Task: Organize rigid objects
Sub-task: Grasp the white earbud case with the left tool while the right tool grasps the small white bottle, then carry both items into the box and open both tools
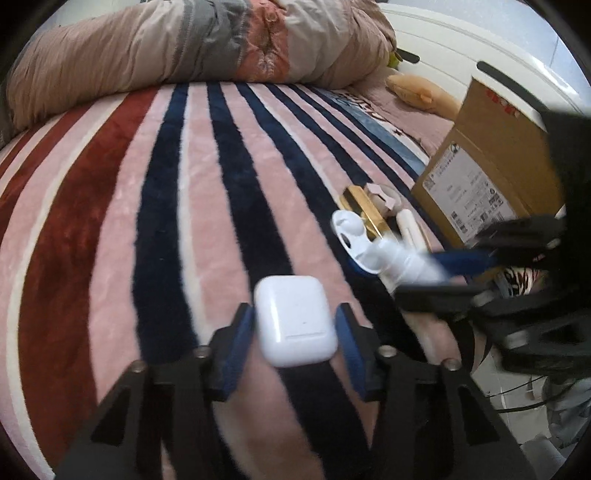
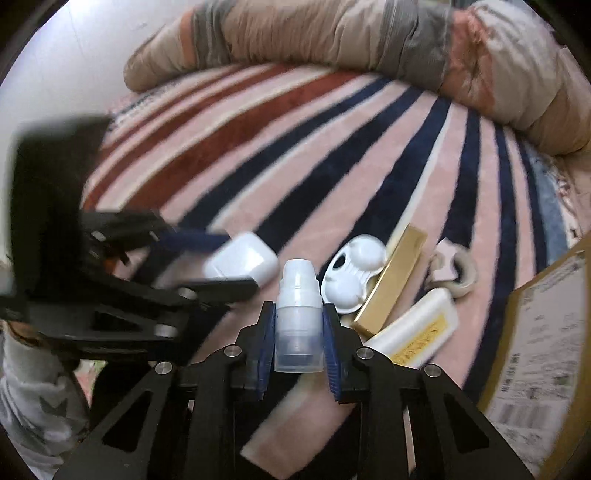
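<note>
I have 2 items in reach above the striped blanket [image 1: 110, 221].
My left gripper [image 1: 295, 325] straddles the earbud case [image 1: 295, 321], jaws apart; my right gripper [image 2: 298, 332] clamps the bottle [image 2: 298, 317] near the box [image 2: 535, 350].

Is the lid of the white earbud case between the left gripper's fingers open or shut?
Shut. The earbud case shows only a thin closed seam line near its lower edge, and the left gripper brackets it with small gaps on both sides.

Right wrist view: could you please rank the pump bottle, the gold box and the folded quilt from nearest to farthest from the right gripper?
1. Pump bottle, held between the jaws of the right gripper.
2. Gold box, just right of the jaws on the striped blanket.
3. Folded quilt, across the far edge.
</note>
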